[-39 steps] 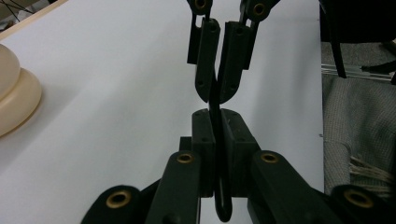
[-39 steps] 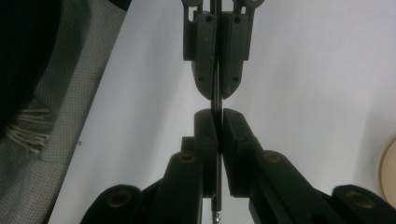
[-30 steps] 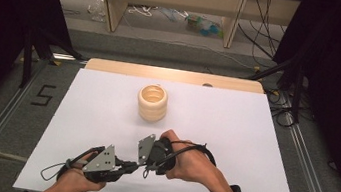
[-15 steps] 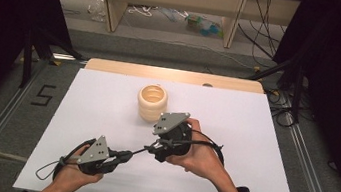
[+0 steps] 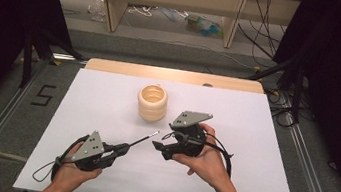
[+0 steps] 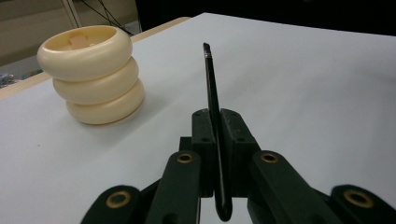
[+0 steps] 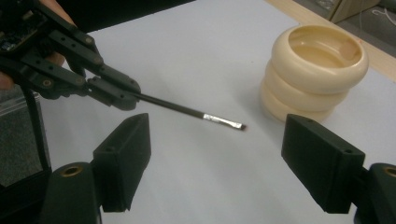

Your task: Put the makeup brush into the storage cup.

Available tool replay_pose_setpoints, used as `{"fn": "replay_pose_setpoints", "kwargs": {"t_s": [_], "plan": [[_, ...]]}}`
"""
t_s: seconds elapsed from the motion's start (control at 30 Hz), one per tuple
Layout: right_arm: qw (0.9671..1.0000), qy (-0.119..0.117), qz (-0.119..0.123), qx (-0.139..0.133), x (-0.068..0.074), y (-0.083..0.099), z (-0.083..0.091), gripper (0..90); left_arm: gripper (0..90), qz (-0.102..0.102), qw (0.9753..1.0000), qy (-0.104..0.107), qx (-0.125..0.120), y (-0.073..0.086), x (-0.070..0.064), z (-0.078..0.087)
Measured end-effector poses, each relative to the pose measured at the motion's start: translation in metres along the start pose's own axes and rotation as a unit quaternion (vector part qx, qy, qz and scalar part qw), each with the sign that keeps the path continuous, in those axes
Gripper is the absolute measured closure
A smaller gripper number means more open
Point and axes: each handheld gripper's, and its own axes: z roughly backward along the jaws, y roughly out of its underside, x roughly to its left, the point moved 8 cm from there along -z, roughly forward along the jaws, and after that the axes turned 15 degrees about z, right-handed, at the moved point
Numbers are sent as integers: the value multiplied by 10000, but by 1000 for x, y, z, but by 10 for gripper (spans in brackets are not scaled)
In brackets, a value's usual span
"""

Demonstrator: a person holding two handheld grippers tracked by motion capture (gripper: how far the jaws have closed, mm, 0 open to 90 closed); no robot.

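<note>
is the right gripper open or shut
Open. In the right gripper view its two black fingers stand wide apart with bare white table between them, holding nothing; the thin black brush lies beyond them.

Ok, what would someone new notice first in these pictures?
Probably the cream holder, shaped like three stacked rings, standing alone toward the back of the white table. Next, the thin black brush clamped in the left gripper, its tip pointing toward the holder. The right gripper is open just beside the brush tip.
</note>
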Motion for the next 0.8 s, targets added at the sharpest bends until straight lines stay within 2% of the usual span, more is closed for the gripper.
{"fn": "replay_pose_setpoints", "kwargs": {"t_s": [0.2,0.23,0.33,0.47,0.57,0.63,0.67,0.8], "plan": [[9994,-146,-301,2,1,6,-6,257,848,27,9998,-63,-181,-5,2,3],[9994,-181,-303,-3,2,7,-7,257,848,95,9996,-54,-243,-6,1,3],[9986,-315,-423,-65,5,8,-13,252,848,105,9994,-97,-324,-8,2,5],[9978,-434,-500,-9,9,13,-21,252,848,159,9988,-126,-446,-12,2,7],[9969,-496,-591,-116,10,15,-27,250,848,166,9986,-130,-488,-13,2,7],[9950,-666,-726,-186,11,15,-29,247,848,181,9985,-124,-505,-13,1,6],[9952,-590,-744,-255,10,14,-30,244,848,178,9985,-129,-511,-13,1,7],[9922,-681,-921,-500,12,8,-33,231,848,191,9981,-128,-575,-14,-1,7]]}}
